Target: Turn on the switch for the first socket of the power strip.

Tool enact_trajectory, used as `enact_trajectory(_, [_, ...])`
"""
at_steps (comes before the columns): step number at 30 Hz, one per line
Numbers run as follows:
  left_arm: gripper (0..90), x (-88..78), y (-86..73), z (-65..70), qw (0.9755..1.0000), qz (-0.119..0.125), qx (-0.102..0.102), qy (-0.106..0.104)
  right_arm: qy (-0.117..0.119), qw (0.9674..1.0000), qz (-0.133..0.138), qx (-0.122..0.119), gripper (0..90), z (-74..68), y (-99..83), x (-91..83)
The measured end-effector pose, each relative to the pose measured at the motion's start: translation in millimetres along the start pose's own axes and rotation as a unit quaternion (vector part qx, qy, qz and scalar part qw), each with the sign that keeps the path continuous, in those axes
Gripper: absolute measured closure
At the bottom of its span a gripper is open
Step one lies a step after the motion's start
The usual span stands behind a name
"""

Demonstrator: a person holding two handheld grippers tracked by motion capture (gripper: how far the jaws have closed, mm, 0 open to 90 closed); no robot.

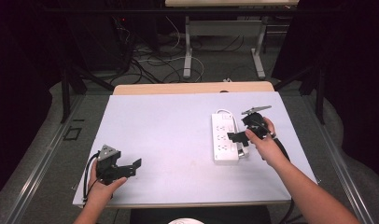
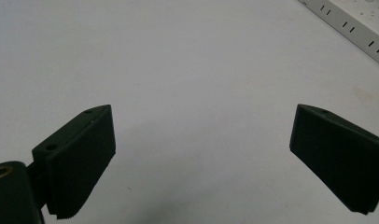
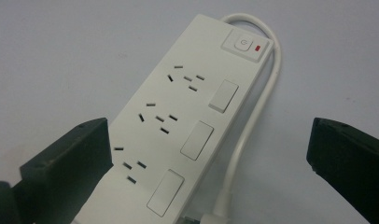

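Hovering my right gripper [image 1: 235, 136], jaws spread wide, over the white power strip [image 1: 224, 138] on the table's [image 1: 169, 130] right side; my left gripper [image 1: 134, 166] rests open, well apart.

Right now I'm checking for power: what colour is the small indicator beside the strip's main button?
Red, on the white power strip; right gripper view shows it best.

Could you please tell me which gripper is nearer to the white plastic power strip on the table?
Right. The right gripper hovers open directly over the white plastic power strip, while the left gripper sits open far across the table near its front left corner.
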State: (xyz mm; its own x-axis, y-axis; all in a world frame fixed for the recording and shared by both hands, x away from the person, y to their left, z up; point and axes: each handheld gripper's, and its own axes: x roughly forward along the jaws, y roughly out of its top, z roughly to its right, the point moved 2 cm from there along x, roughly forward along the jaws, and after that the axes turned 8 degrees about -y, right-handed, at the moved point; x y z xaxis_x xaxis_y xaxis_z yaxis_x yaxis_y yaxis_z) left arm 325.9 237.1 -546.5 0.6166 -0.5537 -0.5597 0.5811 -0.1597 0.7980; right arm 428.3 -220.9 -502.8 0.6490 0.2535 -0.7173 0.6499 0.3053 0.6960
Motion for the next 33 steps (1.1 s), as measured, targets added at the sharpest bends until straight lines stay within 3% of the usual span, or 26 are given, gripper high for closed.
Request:
enact_trajectory(3, [6.7, 0.0, 0.0, 0.2, 1.0000, 0.000, 0.000, 0.000, 0.000, 1.0000, -0.006, 0.000, 0.0, -0.8, -3.7, -3.2])
enact_trajectory(4, [6.7, -0.1, 0.0, 0.2, 1.0000, 0.000, 0.000, 0.001, -0.001, 0.9999, -0.003, -0.011, 0.0, 0.8, -5.0, -3.7])
enact_trajectory(20, [6.8, -0.2, -0.2, 0.1, 1.0000, -0.005, 0.000, 0.000, 0.009, 0.9998, -0.010, -0.012, 0.0, 10.6, -29.2, -19.4])
enact_trajectory(33, [7.0, -0.2, -0.2, 0.5, 1.0000, -0.005, 0.000, 0.003, 0.019, 0.9998, -0.010, 0.003, 0.0, 19.9, -45.8, -31.2])
